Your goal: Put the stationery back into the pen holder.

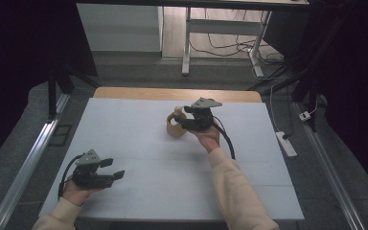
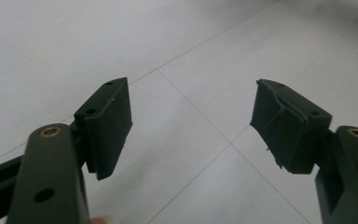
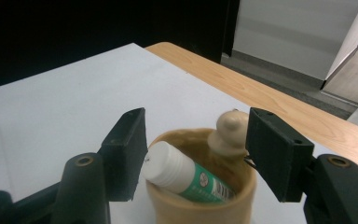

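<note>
Nearest, at the bottom of the high view, two cream sleeves (image 1: pixel 242 191) come in over a white tabletop (image 1: pixel 163 191) scored with thin seams, its bare wooden edge (image 1: pixel 177 94) showing along the far side. Beyond it lie grey floor, a pale desk frame with loose cables, and dark curtains to either side; a white power strip (image 1: pixel 286 144) lies on the floor to the right. There are two grippers, one wooden cup and one tube. The left gripper (image 1: pixel 114 168) rests low near the front left corner, well apart from the cup; in the left gripper view its fingers (image 2: pixel 107 123) stand wide apart over bare white surface, holding and touching nothing. The right gripper (image 1: pixel 183 116) is at the wooden cup (image 1: pixel 175 129), which stands upright toward the far middle of the tabletop. In the right gripper view its fingers (image 3: pixel 128 151) are parted to either side of the cup's (image 3: pixel 200 205) rim; the left one is just beside the white cap of the green-labelled tube (image 3: pixel 182 175) leaning inside, and whether it touches I cannot tell. A rounded wooden knob (image 3: pixel 230 130) rises at the cup's far rim beside the other finger.
</note>
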A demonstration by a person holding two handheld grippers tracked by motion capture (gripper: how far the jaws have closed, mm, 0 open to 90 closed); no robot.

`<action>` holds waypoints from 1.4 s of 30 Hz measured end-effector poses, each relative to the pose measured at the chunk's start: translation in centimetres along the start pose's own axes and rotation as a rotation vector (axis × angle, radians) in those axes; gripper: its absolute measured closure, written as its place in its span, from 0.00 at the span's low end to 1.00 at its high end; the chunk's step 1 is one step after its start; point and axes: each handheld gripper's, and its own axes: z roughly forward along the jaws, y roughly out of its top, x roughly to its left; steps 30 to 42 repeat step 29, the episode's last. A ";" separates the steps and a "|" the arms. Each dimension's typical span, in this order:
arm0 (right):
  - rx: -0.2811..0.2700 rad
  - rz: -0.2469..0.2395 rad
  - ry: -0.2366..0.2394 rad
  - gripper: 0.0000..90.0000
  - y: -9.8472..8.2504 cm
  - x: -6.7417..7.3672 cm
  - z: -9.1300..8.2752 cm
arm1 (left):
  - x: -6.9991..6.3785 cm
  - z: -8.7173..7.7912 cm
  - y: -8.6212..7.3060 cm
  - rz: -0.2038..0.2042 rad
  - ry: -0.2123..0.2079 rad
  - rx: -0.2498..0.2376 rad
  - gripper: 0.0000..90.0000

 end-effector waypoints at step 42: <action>0.149 0.022 -0.038 0.36 -10.4 0.3 -18.5 | 0.1 0.7 0.6 0.013 0.019 -0.002 0.31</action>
